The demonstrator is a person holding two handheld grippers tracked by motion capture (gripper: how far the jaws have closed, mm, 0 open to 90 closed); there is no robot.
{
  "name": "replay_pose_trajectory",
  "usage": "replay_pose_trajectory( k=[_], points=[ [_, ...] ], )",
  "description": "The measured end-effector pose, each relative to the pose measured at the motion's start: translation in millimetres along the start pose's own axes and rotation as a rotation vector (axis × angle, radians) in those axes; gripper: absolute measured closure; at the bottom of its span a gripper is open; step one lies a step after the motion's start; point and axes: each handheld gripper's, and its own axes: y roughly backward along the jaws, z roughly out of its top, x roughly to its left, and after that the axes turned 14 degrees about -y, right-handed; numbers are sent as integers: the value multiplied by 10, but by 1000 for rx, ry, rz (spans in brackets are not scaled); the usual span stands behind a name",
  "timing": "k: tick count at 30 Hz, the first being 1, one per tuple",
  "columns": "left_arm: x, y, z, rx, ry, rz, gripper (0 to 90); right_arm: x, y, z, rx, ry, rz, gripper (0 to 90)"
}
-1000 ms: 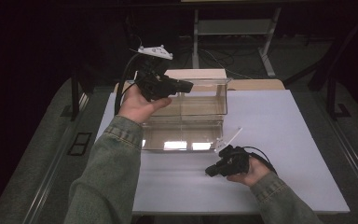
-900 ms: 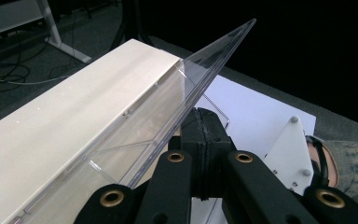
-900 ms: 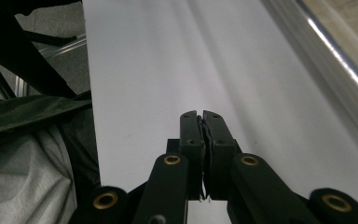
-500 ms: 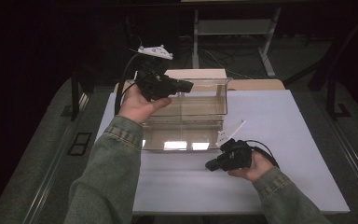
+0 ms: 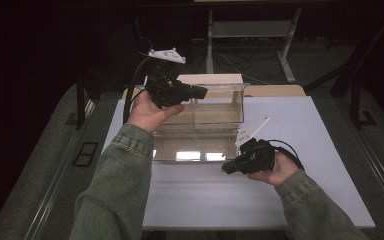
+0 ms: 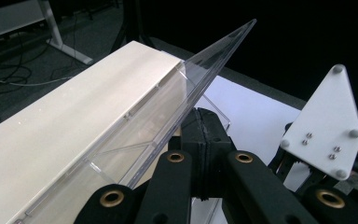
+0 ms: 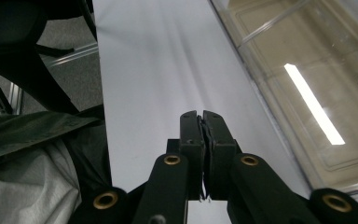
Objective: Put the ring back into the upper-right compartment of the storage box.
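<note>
A clear plastic box (image 5: 200, 131) stands on the white table (image 5: 310, 150). My left gripper (image 5: 201, 93) is held up over the box's back left part, pointing right, its jaws shut with nothing between them. In the left gripper view the shut jaws (image 6: 205, 119) sit just beside a slanting clear edge of the box (image 6: 200, 70). My right gripper (image 5: 226, 168) hovers off the box's front right corner, pointing left, jaws shut and empty. The right gripper view has its jaws (image 7: 202, 117) above bare table (image 7: 158, 65), with the box's wall (image 7: 303, 70) to the right.
A long cream board (image 5: 210, 79) lies behind the box, also in the left gripper view (image 6: 74, 116). A metal desk frame (image 5: 250, 30) and cables stand on the dark floor beyond. The person's sleeve (image 7: 32, 135) is at the left of the right gripper view.
The right gripper has risen from the table and drifted slightly right, staying shut. The left gripper has held still over the box.
</note>
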Motion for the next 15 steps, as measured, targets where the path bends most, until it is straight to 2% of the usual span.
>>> replay_pose_trajectory(
  k=[10,13,15],
  points=[
    [1,1,-1,-2,0,-2,895,12,181,106,-14,10,-21,871],
    [1,0,-2,-4,1,-1,895,10,207,130,-20,31,-35,871],
    [1,0,-3,-4,0,-1,895,13,228,145,-28,26,-26,871]
  ],
)
